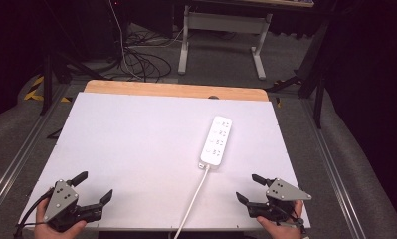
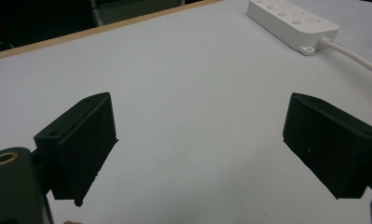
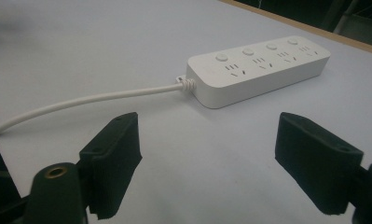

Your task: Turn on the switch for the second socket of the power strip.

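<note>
- At the lower left of the high view, the left gripper point(image 1: 96, 187) sat in a person's hand over the near edge of the white table point(image 1: 136, 139), its jaws spread wide with nothing between them
- In the left gripper view, the same gripper point(image 2: 200, 144) showed both black jaws released above bare table point(image 2: 183, 74), with the power strip point(image 2: 291, 18) at the upper right of the frame
- Right of centre in the high view, the white power strip point(image 1: 217, 140) lay flat on the table, well apart from both grippers, its white cable point(image 1: 193, 199) running down to the bottom edge of the frame
- At the lower right of the high view, the right gripper point(image 1: 249, 188) was also held over the near edge, jaws parted and gripping nothing
- In the right gripper view, that gripper point(image 3: 207, 154) faced the power strip point(image 3: 258, 70) in the upper half of the frame, switches and sockets up, the cable point(image 3: 95, 99) trailing to the left edge; jaws open, clear of both
</note>
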